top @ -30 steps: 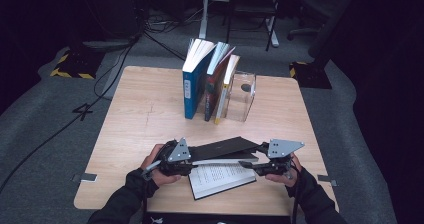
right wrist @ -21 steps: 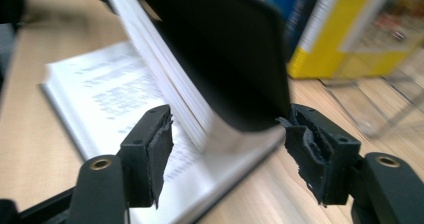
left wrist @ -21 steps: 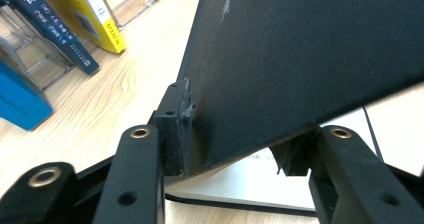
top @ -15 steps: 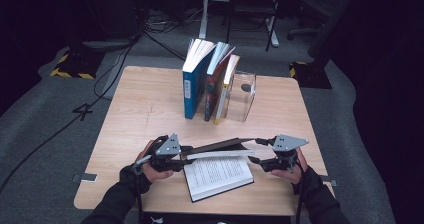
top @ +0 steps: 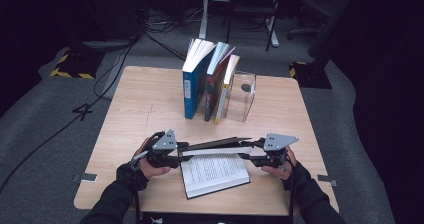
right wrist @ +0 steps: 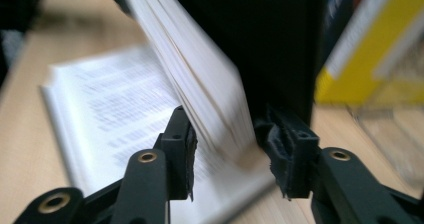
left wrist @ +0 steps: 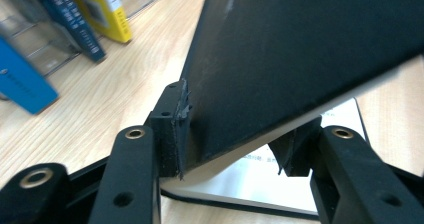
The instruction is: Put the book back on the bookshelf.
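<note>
A black-covered book lies open on the table near its front edge, with a printed page (top: 215, 171) facing up. Its other half (top: 215, 145), cover and a block of pages, is lifted and seen almost edge-on between my two grippers. My left gripper (top: 177, 149) grips the left end. In the left gripper view (left wrist: 235, 129) one pad lies on the black cover (left wrist: 300, 49) and the other under the page block; these jaws have just been opening slightly. My right gripper (top: 250, 151) holds the right end. Its jaws (right wrist: 232, 129) have just been closing, with blurred pages (right wrist: 210, 99) and cover between them.
Behind the open book stand a blue book (top: 192, 86), a dark book (top: 212, 91) and a yellow-spined book (top: 226, 91), leaning against a clear plastic bookend (top: 242, 96). The wooden table (top: 140, 109) has bare room at left. Cables and chair legs lie beyond its far edge.
The lifted half, earlier tipped back with its broad black cover showing, has swung up to near edge-on. My left hand shifted a little to the left; the right hand stayed.
</note>
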`<state>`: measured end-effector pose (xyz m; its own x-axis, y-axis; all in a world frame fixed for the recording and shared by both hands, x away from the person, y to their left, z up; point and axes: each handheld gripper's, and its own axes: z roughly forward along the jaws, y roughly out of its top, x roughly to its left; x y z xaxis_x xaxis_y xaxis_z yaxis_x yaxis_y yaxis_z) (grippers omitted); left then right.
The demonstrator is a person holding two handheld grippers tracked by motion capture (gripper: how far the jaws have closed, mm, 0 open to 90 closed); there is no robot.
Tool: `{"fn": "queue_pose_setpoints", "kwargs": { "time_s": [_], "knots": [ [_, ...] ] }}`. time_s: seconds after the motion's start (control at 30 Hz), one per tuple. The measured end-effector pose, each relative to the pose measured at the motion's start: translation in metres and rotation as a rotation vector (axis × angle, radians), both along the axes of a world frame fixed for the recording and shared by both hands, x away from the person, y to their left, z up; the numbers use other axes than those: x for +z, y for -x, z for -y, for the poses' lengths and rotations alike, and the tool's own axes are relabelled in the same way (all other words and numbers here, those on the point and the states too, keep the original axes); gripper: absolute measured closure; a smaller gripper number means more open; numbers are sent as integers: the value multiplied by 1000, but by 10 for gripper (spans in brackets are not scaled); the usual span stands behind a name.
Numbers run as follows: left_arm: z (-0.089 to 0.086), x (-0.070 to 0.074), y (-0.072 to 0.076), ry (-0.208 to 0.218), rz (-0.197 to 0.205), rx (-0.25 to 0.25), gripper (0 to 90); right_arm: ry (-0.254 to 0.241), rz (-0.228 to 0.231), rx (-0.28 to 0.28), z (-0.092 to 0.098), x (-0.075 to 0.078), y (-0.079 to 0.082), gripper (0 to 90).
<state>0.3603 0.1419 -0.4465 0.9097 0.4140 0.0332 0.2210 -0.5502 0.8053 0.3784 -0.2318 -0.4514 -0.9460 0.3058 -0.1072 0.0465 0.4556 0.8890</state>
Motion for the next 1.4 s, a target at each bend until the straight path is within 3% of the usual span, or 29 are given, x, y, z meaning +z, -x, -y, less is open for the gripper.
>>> {"fn": "queue_pose_setpoints", "kwargs": {
  "time_s": [0.07, 0.13, 0.3, 0.33, 0.43, 0.5, 0.7, 0.93, 1.0, 1.07, 1.1, 1.17, 1.2, 1.27, 1.4],
  "knots": [
    [2, 0, 0, -20, 14, 3, 533, 23, 41, 43, -8, 7, 11, 609],
    [2, 0, 1, -27, 23, 1, 538, 64, 73, 26, -14, 9, 16, 534],
    [-3, 2, 1, -20, 14, -3, 576, 47, 17, -65, -1, 1, 4, 430],
    [-6, 3, 1, -11, 9, -8, 576, 47, 17, -65, -1, 1, 4, 430],
    [-15, 3, 3, 7, -6, -40, 599, 26, -1, -164, 10, -8, -5, 299],
    [-17, 3, 4, 16, -15, -55, 604, 38, 5, -190, 9, -10, -9, 268],
    [-21, 5, 6, 15, -29, -92, 606, 40, -3, -120, -2, -8, -16, 251],
    [-22, 5, 4, 16, -35, -99, 607, 50, -51, -29, -16, -5, -39, 160],
    [-21, 5, 4, 14, -32, -97, 607, 55, -51, -6, -21, -4, -42, 170],
    [-22, 5, 4, 16, -30, -97, 604, 59, -42, 31, -26, -2, -41, 254],
    [-22, 4, 4, 19, -29, -96, 604, 59, -42, 31, -26, -2, -41, 254],
    [-22, 3, 4, 32, -19, -87, 599, 45, -32, 39, -31, 0, -37, 363],
    [-22, 3, 4, 32, -19, -87, 593, 45, -32, 39, -31, 0, -37, 363],
    [-15, 0, 4, 3, 23, -69, 570, 57, -9, 37, -30, 1, -29, 474],
    [-5, -2, -4, 3, 37, -40, 532, 92, 47, 52, -24, 3, -10, 595]
  ]
}}
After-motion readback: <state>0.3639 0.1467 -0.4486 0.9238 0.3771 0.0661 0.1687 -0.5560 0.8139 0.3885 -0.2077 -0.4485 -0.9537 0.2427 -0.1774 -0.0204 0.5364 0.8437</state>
